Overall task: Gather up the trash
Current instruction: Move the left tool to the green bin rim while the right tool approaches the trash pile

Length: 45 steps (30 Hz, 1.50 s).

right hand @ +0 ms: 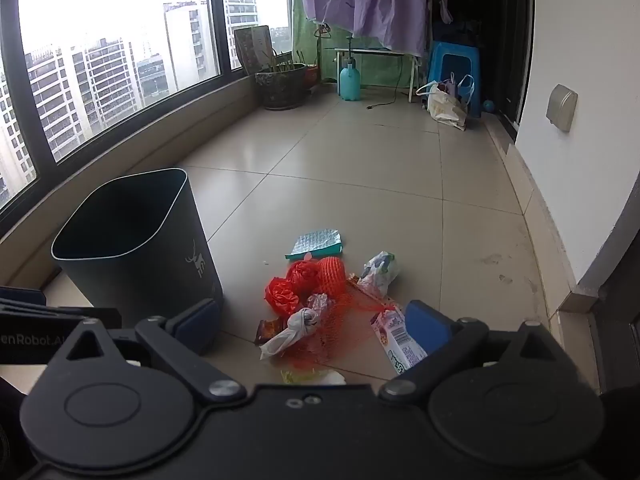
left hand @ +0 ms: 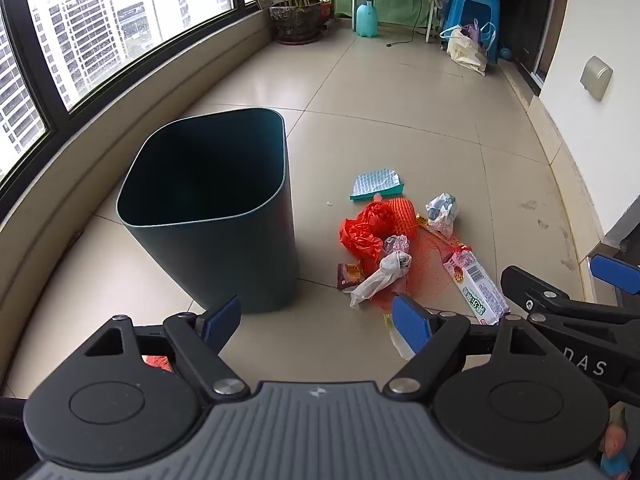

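A dark green bin (left hand: 216, 216) stands open on the tiled floor; it also shows in the right wrist view (right hand: 136, 240). Right of it lies a trash pile: red plastic bag (left hand: 366, 228), orange net (left hand: 424, 268), knotted white bag (left hand: 380, 276), pink-white snack wrapper (left hand: 478, 284), crumpled paper (left hand: 442, 208), teal bubble mailer (left hand: 378, 184), brown wrapper (left hand: 349, 275). The same pile lies in the right wrist view (right hand: 320, 308). My left gripper (left hand: 320, 318) is open and empty, above the floor before the bin and pile. My right gripper (right hand: 316, 326) is open and empty, just short of the pile.
A curved window ledge (left hand: 120, 148) runs along the left. A white wall (left hand: 592, 80) bounds the right. At the far end stand a plant pot (left hand: 296, 20), teal sprayer bottle (left hand: 366, 16), blue stool (left hand: 474, 12) and bags (left hand: 466, 50). The right gripper's fingers (left hand: 612, 272) show at the left view's right edge.
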Each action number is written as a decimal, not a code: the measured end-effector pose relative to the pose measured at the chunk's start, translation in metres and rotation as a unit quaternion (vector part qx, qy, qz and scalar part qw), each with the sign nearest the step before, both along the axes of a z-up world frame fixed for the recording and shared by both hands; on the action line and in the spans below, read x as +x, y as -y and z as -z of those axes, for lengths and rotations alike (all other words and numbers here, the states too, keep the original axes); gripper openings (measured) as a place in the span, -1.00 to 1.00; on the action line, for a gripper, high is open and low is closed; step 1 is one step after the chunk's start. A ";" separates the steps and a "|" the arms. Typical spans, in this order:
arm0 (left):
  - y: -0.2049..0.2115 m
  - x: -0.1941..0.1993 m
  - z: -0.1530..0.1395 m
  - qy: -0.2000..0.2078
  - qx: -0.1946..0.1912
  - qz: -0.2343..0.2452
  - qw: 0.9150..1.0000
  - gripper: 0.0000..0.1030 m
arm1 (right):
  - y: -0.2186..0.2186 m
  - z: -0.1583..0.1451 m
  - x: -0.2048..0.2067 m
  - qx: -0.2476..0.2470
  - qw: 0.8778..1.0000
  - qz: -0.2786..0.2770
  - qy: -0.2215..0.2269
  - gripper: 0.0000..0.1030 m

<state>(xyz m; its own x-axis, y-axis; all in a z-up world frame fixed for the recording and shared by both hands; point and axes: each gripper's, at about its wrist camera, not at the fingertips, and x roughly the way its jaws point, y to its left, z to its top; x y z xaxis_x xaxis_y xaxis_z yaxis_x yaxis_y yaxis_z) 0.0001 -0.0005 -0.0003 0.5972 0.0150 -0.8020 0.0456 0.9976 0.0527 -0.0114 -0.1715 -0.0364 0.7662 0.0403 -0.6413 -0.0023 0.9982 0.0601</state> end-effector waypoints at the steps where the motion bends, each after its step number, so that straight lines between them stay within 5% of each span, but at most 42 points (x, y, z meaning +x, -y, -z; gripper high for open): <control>1: 0.000 0.000 0.000 0.000 -0.001 0.000 1.000 0.61 | 0.001 0.000 0.000 0.003 1.000 0.001 -0.001 0.93; 45: -0.004 -0.001 0.000 0.008 -0.018 -0.003 1.000 0.61 | 0.000 0.002 -0.002 0.016 1.000 -0.006 0.005 0.93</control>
<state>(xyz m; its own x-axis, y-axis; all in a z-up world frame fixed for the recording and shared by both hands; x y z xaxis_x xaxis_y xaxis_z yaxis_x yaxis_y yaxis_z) -0.0007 0.0034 0.0000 0.6103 -0.0100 -0.7921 0.0391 0.9991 0.0176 -0.0130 -0.1712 -0.0380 0.7723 0.0692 -0.6315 -0.0142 0.9957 0.0918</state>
